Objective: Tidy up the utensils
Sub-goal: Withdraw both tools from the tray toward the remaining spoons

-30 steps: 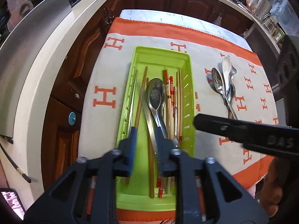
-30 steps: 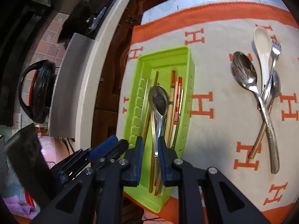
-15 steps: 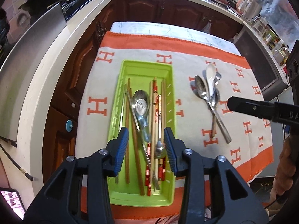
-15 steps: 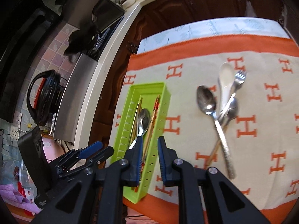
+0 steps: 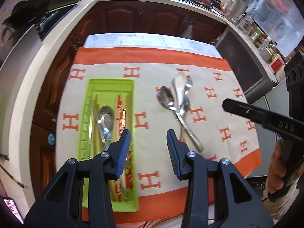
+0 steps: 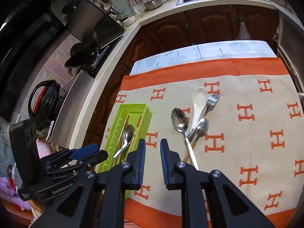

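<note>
Both held high above the cloth [image 6: 247,114], likely for a view before the next pick. Left gripper [image 5: 148,152] spread wide, empty; right gripper [image 6: 153,161] parted narrowly, empty. Tray [image 5: 110,82] already stocked with chopsticks and a spoon [image 5: 105,116] — loose pile [image 6: 191,121] of spoons and fork crossed beside it, still unsorted.

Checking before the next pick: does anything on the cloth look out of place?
Yes. A crossed pile sits loose right of the green tray: white spoon, fork and two metal spoons, overlapping rather than sorted. Nothing looks spilled or damaged.
</note>
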`<action>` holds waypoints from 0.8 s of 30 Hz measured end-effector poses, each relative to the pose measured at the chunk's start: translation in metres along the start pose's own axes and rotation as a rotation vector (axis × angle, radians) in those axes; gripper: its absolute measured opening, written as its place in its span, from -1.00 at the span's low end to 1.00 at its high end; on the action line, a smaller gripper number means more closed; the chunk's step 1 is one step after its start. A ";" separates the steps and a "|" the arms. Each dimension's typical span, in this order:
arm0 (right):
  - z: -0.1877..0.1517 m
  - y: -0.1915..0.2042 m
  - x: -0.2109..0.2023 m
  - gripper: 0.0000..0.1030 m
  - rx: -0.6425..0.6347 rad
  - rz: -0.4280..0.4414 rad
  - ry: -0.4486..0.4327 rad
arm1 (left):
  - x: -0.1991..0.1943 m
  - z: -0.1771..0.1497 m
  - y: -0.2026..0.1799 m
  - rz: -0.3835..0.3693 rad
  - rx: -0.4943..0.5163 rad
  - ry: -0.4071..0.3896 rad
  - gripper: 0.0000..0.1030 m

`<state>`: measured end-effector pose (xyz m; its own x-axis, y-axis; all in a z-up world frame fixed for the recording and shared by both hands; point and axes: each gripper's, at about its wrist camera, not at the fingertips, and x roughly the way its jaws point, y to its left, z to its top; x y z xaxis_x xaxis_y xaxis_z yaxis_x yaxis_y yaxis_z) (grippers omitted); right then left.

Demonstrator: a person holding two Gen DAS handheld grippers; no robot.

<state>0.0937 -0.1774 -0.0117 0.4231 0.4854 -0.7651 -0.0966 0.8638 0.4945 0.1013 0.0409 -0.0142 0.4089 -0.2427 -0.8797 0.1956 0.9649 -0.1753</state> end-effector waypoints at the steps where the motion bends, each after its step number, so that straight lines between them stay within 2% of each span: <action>1: -0.001 -0.003 0.000 -0.70 0.000 -0.003 0.000 | 0.003 0.002 -0.004 -0.006 0.002 0.003 -0.30; 6: -0.003 -0.019 0.004 -0.70 0.000 -0.017 -0.005 | 0.031 0.016 -0.022 -0.041 -0.015 0.028 -0.30; 13: 0.003 -0.057 0.023 -0.70 0.056 -0.015 0.000 | 0.100 0.038 -0.025 -0.070 -0.097 0.078 -0.30; 19: 0.018 -0.099 0.052 -0.70 0.157 -0.017 0.021 | 0.163 0.053 -0.020 -0.052 -0.182 0.123 -0.30; 24: 0.022 -0.121 0.074 -0.70 0.197 -0.007 0.065 | 0.198 0.056 -0.012 -0.047 -0.236 0.147 -0.30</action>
<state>0.1567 -0.2486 -0.1193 0.3636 0.4922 -0.7909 0.0870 0.8273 0.5549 0.2295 -0.0247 -0.1617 0.2668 -0.2871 -0.9200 -0.0091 0.9538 -0.3004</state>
